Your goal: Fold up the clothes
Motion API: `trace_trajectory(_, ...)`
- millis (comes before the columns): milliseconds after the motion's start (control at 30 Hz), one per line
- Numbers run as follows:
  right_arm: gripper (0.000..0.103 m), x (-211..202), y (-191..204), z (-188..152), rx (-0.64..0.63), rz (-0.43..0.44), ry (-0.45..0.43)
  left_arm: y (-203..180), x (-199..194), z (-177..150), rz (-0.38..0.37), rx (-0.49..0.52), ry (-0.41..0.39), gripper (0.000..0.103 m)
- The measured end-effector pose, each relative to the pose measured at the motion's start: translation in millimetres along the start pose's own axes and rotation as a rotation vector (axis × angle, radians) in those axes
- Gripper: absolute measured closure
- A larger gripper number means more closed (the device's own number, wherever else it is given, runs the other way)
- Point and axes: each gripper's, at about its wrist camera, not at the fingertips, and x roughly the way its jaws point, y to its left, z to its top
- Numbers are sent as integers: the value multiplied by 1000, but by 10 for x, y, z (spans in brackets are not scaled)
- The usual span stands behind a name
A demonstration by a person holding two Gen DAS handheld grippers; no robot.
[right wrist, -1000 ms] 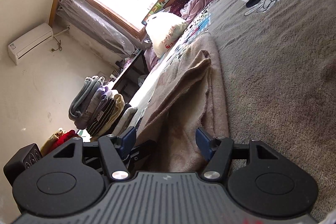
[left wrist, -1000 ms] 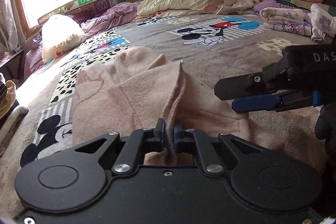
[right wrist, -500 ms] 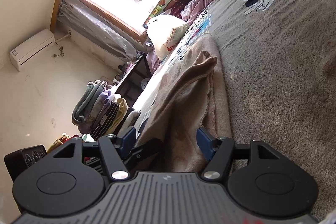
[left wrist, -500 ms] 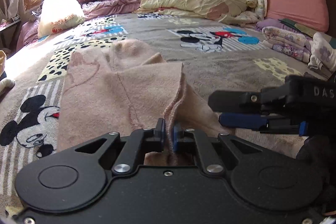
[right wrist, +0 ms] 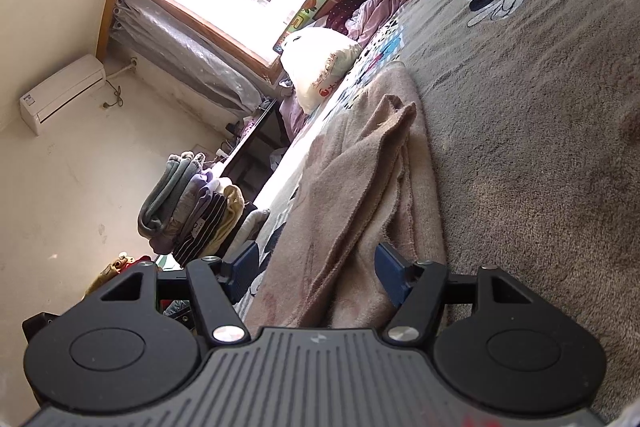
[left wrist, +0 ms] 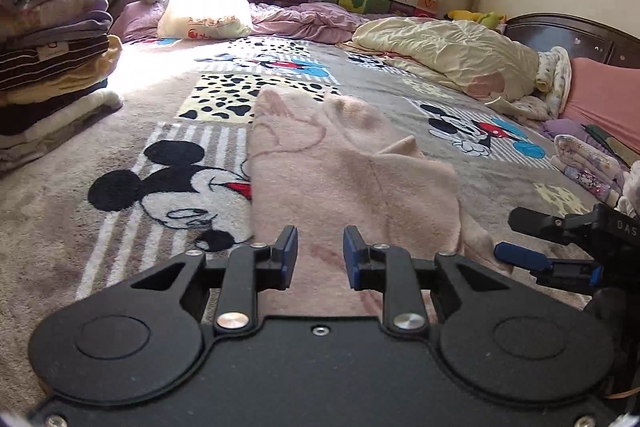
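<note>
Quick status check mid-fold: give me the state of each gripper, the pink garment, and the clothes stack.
left gripper: open, holding nothing, over the garment's near edge.
right gripper: open, holding nothing.
pink fleece garment: partly folded, lying loose on the bed.
stack of clothes: folded, piled.

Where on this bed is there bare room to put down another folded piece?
Bare blanket lies between the pink garment and the folded stack by the window. More lies between the garment and the cream quilt. The headboard side, with its small bundles, is crowded.
</note>
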Motion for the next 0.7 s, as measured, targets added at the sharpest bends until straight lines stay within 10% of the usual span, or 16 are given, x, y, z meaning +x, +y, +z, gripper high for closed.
trace_trajectory(200, 39, -7, 168, -10, -126, 7, -17, 240, 80, -76, 44, -18, 18, 80)
trace_trajectory(333, 41, 104, 401, -109, -303, 24, 41, 146, 244, -318, 155, 140, 92, 80)
trace_trajectory(700, 43, 457, 867, -532, -653, 29, 226, 278, 629, 831, 62, 118, 15, 79)
